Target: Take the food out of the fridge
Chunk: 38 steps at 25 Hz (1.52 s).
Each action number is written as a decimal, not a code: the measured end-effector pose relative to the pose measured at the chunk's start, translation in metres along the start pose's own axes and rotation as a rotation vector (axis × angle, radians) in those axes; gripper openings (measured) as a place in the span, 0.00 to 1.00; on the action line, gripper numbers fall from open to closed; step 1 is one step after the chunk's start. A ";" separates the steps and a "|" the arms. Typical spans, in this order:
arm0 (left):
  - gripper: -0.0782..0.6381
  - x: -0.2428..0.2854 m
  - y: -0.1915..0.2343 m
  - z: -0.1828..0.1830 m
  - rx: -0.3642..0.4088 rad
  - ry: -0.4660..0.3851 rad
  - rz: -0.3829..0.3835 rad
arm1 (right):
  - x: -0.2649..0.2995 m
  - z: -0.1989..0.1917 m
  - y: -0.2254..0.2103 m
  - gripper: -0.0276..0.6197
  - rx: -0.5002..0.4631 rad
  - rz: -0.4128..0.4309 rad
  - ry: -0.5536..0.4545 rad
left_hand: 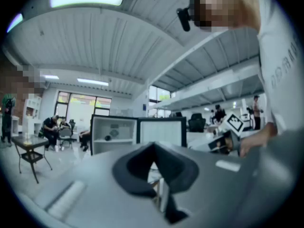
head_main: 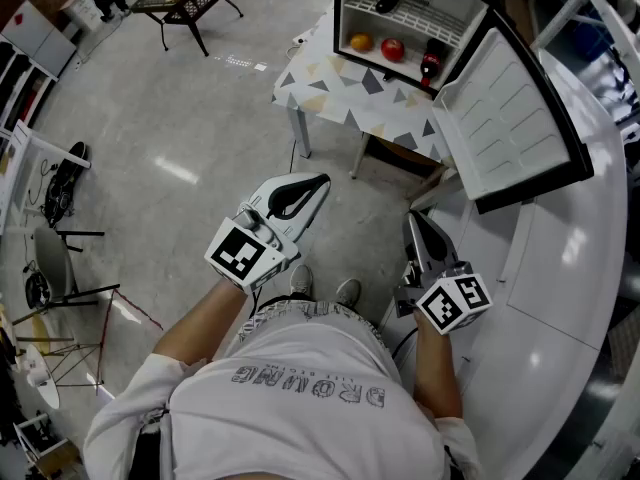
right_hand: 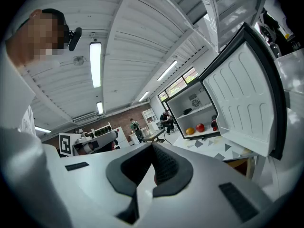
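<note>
A small fridge [head_main: 405, 13] stands open on a table with a triangle-patterned cloth [head_main: 350, 88], its door [head_main: 510, 118] swung out to the right. On the lower shelf sit an orange fruit [head_main: 361, 42], a red fruit [head_main: 393, 49] and a dark bottle [head_main: 431, 63]; a dark item [head_main: 388, 2] lies on the upper shelf. My left gripper [head_main: 318, 181] and right gripper [head_main: 413, 218] hover well short of the table, both shut and empty. The right gripper view shows the fridge [right_hand: 194, 110], orange fruit [right_hand: 190, 131] and red fruit [right_hand: 200, 127] beyond the closed gripper [right_hand: 153, 145]. The left gripper [left_hand: 153, 146] also faces the fridge [left_hand: 114, 134].
A white curved counter [head_main: 560, 298] runs along my right side, under the open door. A dark metal side table [head_main: 185, 3] stands at the far left, and stands and a stool [head_main: 55, 258] sit at the left edge. People sit in the distance [left_hand: 52, 127].
</note>
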<state>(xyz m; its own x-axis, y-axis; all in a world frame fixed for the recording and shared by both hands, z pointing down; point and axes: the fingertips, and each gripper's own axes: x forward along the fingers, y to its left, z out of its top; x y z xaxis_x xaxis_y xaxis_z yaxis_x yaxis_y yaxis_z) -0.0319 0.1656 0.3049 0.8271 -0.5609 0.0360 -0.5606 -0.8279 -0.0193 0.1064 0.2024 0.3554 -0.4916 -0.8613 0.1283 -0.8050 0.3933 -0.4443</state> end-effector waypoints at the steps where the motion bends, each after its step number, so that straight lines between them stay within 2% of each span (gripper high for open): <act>1: 0.12 0.000 0.000 0.002 -0.004 -0.007 0.003 | 0.001 0.000 0.001 0.03 0.010 0.003 -0.003; 19: 0.12 -0.003 0.000 0.000 -0.019 -0.012 0.019 | 0.004 0.002 0.004 0.03 0.027 0.034 -0.005; 31: 0.12 -0.005 0.012 0.000 0.004 -0.016 0.064 | 0.020 0.005 0.004 0.03 0.017 0.078 -0.002; 38: 0.12 -0.003 0.008 -0.003 -0.006 -0.009 0.052 | 0.011 0.003 0.001 0.03 0.027 0.058 0.003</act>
<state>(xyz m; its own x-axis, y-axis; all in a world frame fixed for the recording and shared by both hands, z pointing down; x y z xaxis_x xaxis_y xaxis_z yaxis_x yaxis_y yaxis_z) -0.0389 0.1608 0.3079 0.7971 -0.6033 0.0264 -0.6031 -0.7975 -0.0145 0.1017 0.1925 0.3541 -0.5381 -0.8363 0.1047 -0.7661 0.4336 -0.4745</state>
